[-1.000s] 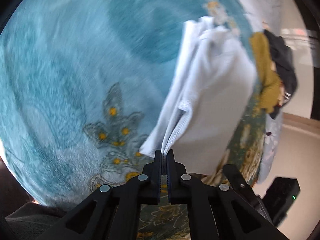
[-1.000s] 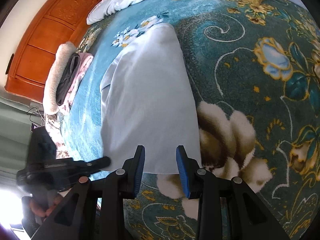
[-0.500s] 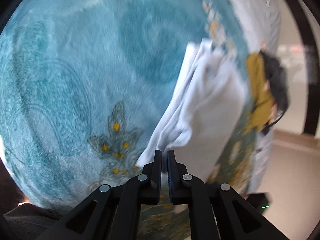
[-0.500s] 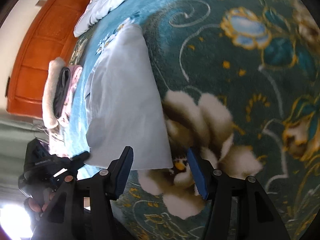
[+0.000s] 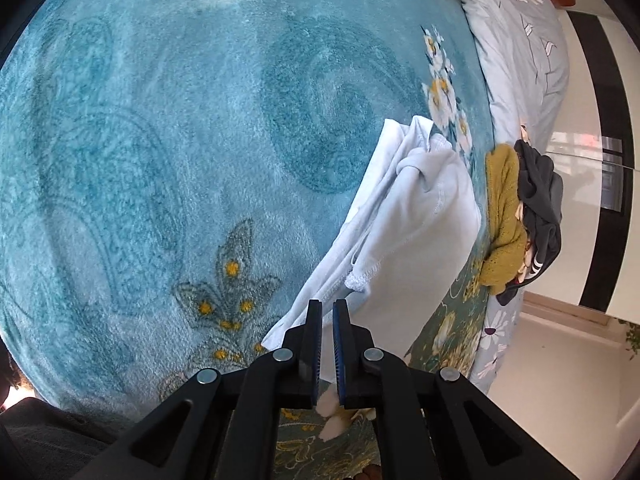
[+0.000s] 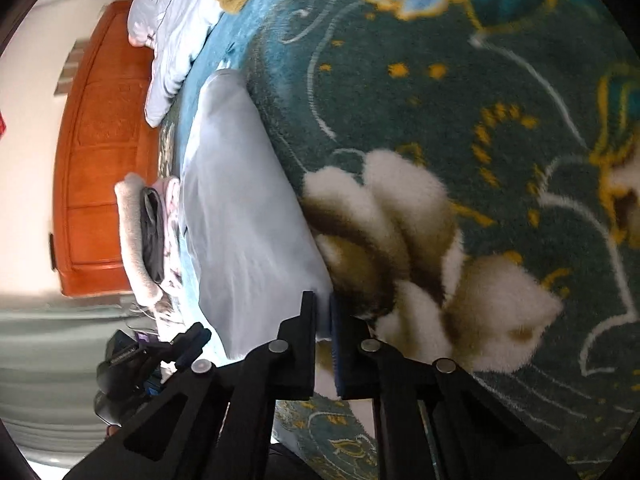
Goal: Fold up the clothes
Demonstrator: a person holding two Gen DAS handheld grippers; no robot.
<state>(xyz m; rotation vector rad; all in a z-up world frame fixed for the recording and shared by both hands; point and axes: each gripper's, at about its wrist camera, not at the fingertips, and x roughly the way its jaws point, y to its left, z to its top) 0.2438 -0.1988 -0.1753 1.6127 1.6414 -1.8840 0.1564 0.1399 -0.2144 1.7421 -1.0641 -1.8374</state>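
A pale white-blue garment lies folded in a long strip on the teal floral blanket. Its hemmed corner rests flat just beyond my left gripper, whose jaws stand a narrow slit apart over the cloth's near edge with nothing visibly clamped. In the right wrist view the same garment stretches away from my right gripper, which is shut on its near corner. The left gripper, held by a hand, shows at the garment's other near corner.
A mustard knit and dark clothes are heaped near the bed's edge beside a pale quilt. A stack of folded items lies by the wooden headboard. The floor lies past the bed's edge.
The left gripper has let the garment's hem go and the cloth has dropped flat. The right gripper, wide open before, has come down and shut on the garment's corner.
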